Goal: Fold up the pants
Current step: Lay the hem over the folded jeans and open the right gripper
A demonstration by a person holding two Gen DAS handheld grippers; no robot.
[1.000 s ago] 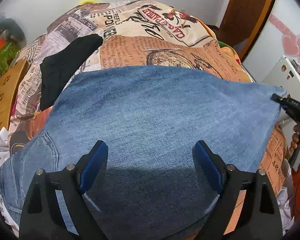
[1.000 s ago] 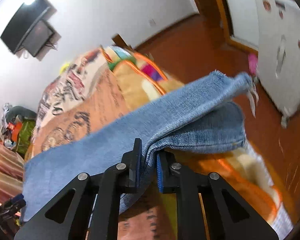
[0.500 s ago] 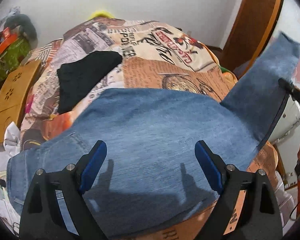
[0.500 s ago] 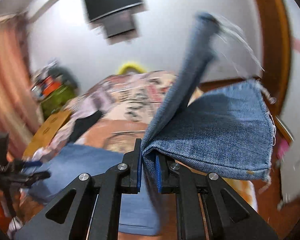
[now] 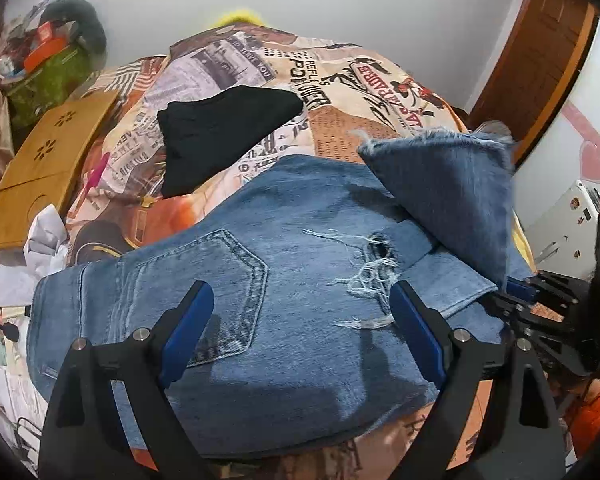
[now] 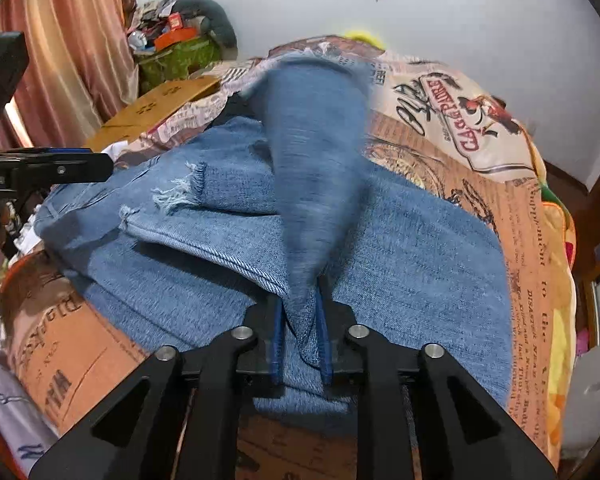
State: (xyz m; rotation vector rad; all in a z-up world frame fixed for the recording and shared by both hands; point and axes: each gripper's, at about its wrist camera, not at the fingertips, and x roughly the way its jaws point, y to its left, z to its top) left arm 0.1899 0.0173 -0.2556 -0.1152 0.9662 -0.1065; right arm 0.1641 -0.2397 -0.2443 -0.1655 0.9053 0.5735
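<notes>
Blue ripped jeans [image 5: 240, 264] lie across the printed bedspread [image 5: 340, 76], back pocket up. My left gripper [image 5: 300, 292] hovers over them near the pocket, open and holding nothing. The frayed leg end [image 5: 452, 184] is folded back over the thigh part. My right gripper [image 6: 301, 320] has that leg end [image 6: 316, 152] between its jaws, which are opening; a gap shows beside the cloth, and the blurred leg leans over the jeans [image 6: 420, 240]. From the left wrist view the right gripper [image 5: 532, 292] sits at the jeans' right edge. The left gripper [image 6: 60, 168] shows at the far left of the right wrist view.
A black folded garment [image 5: 220, 128] lies on the bed beyond the jeans. A wooden board [image 5: 48, 168] leans at the bed's left side, with a cluttered pile [image 5: 48, 60] behind it. A wooden door [image 5: 540, 60] stands at the right, and a curtain [image 6: 60, 60] hangs on the left.
The right gripper swung the leg end from the far right, up and over onto the jeans, and its jaws have widened. The left gripper drew back, bringing the pocket and rip into view.
</notes>
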